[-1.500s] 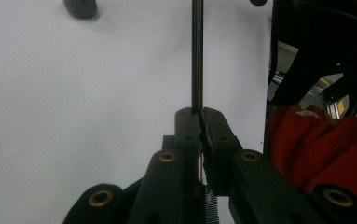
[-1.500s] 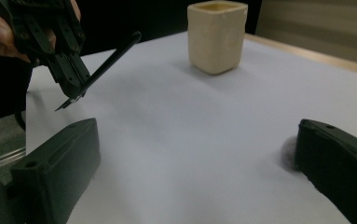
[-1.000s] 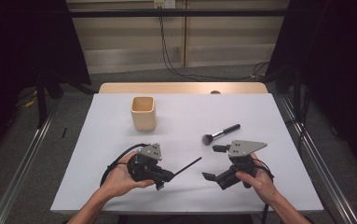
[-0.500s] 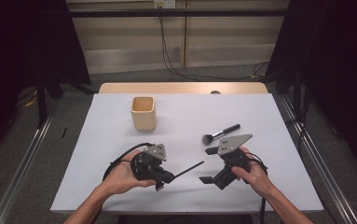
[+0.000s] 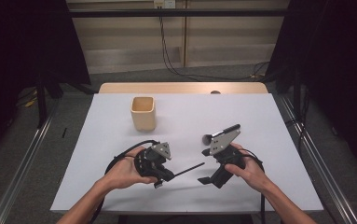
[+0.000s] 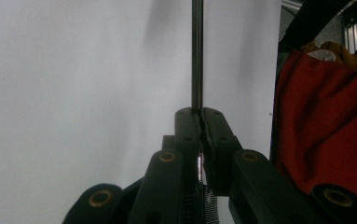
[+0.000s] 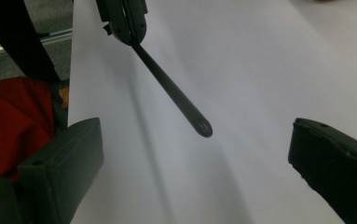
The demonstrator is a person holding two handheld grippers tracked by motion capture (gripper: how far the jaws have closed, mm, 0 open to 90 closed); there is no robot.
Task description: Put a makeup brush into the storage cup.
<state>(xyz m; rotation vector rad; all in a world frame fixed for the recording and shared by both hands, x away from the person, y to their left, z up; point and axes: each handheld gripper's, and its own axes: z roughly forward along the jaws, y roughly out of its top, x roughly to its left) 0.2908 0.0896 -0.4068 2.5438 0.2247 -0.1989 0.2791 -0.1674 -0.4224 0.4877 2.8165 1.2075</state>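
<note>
My left gripper (image 5: 167, 177) lies low over the white table cover, shut on one end of a thin black stick (image 5: 188, 169) that points right. In the left gripper view the jaws (image 6: 197, 114) pinch the stick (image 6: 197, 56), which runs straight ahead. My right gripper (image 5: 211, 179) stands open just right of the stick's free end, jaws facing left. In the right gripper view the stick's tip (image 7: 203, 127) hangs between the wide-apart jaws (image 7: 192, 140) and touches neither. A black makeup brush (image 5: 227, 129) lies behind the right gripper, partly hidden by its grey plate.
A beige square cup (image 5: 143, 113) stands upright at the back left of the white table cover (image 5: 269, 121). Red cloth (image 6: 325, 121) shows past the table's near edge, also in the right gripper view (image 7: 13, 107). Metal rails run along both sides of the table.
The right gripper has moved left toward the stick's free end and tilted up, so its grey plate now covers part of the brush. The left gripper and stick have barely shifted.
</note>
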